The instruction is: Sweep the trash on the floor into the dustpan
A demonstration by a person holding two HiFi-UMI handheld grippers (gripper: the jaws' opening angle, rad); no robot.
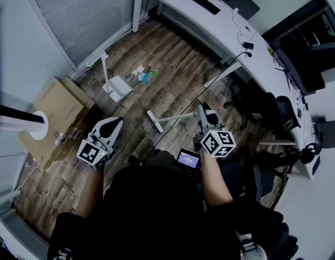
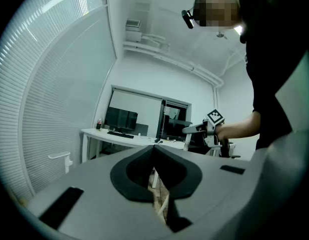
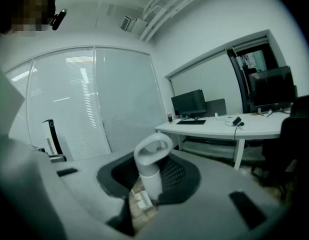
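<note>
Right gripper (image 1: 204,114) jaws pinch the white broom (image 1: 175,117) by its handle, ready to sweep trash (image 1: 145,75) toward the dustpan (image 1: 117,86), while the idle left gripper (image 1: 114,125) keeps its jaws pressed together.

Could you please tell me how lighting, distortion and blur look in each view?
Head view: dim, fisheye bends the desk edge. Left gripper view: black vignette, blinds curve strongly. Right gripper view: close broom handle looks soft; light streaks glare on the blinds.

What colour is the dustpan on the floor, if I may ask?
The dustpan is white; head view shows it best.
</note>
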